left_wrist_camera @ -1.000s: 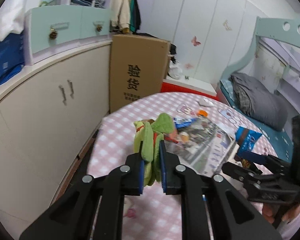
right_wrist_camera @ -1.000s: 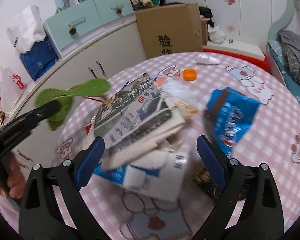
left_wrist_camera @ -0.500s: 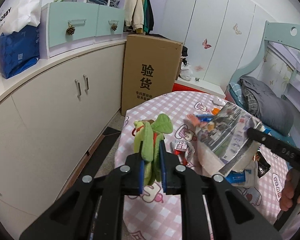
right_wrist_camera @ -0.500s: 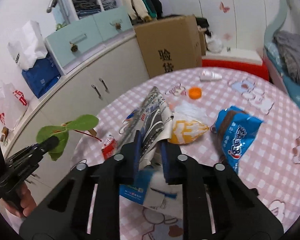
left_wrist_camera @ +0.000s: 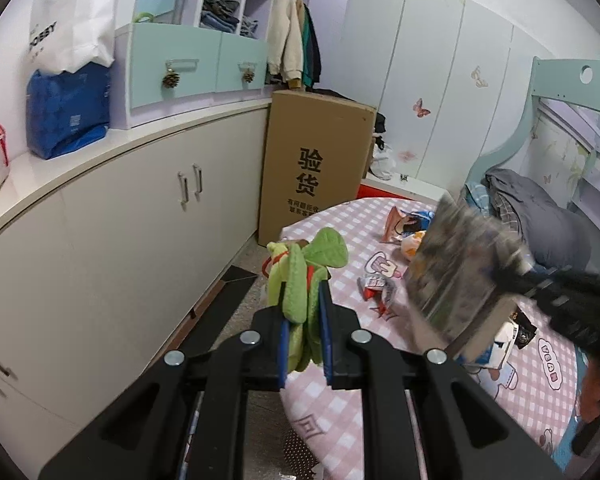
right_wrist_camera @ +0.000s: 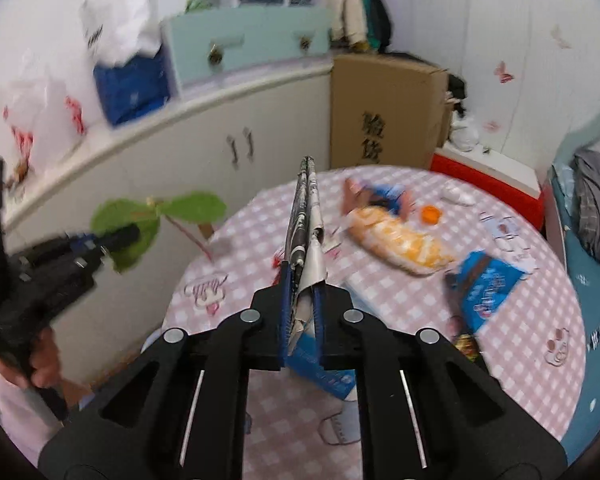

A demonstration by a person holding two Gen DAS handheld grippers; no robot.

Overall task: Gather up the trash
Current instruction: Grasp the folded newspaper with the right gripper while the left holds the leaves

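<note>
My right gripper [right_wrist_camera: 302,312] is clamped on the folded newspaper [right_wrist_camera: 305,220], its long axis running forward and up off the pink checked table [right_wrist_camera: 400,360]; my left gripper [left_wrist_camera: 305,328] pinches green leaves [left_wrist_camera: 300,276] beyond the table's left edge, floor open below, 2 snack bags stay right
</note>
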